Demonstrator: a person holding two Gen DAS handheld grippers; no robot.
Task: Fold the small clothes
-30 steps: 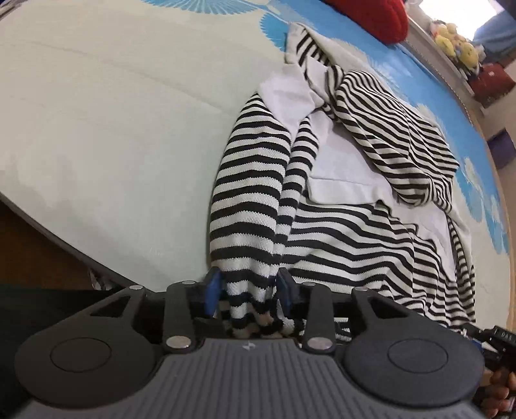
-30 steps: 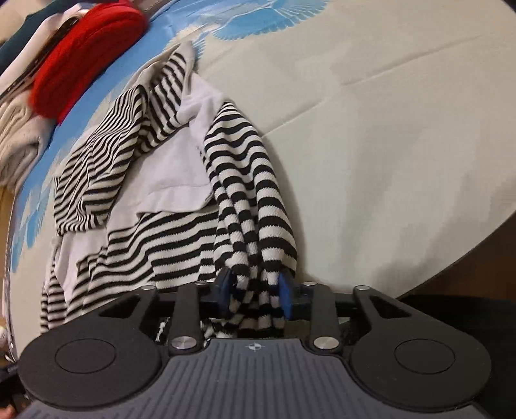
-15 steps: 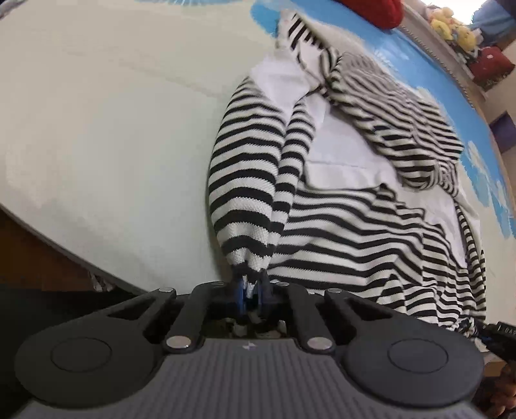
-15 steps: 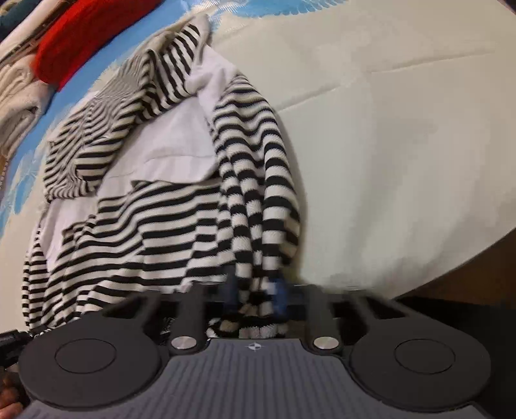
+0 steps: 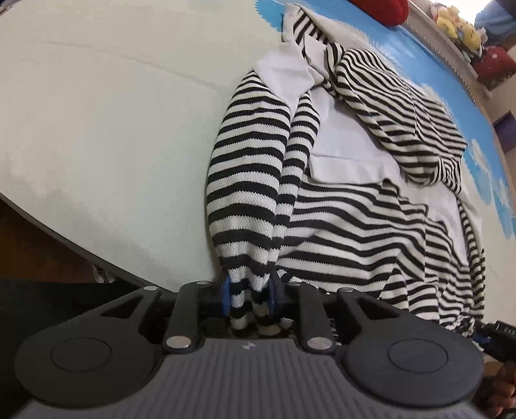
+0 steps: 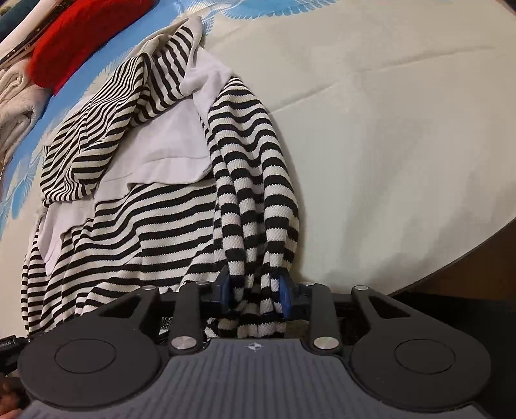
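Your left gripper (image 5: 250, 298) has the cuff end of one striped sleeve (image 5: 248, 180) bunched between its blue pads; jaws just eased wider but the cloth's still pinched, so it's holding. Same w/ your right gripper (image 6: 254, 295): jaws set narrow, just opened a bit, the other sleeve (image 6: 254, 193) gathered and gripped between the pads.

The striped top (image 5: 371, 232) lies rumpled on the bed sheet (image 5: 113, 112), its body spread between your two grippers, w/ a plain white layer (image 6: 167, 151) showing in the middle and a striped flap folded over the far part.

Room to move: in the left view, wide bare sheet to the left of the sleeve, then the bed edge (image 5: 80, 248) curving close by your gripper. In the right view, bare sheet to the right, edge running near the bottom right corner. Both cuffs sit right by that near edge.

Far side is tighter: red cushion (image 6: 84, 35) and a pale folded blanket (image 6: 16, 90) near the top's upper end, plush toys (image 5: 458, 22) on a ledge past the blue-patterned part of the sheet.
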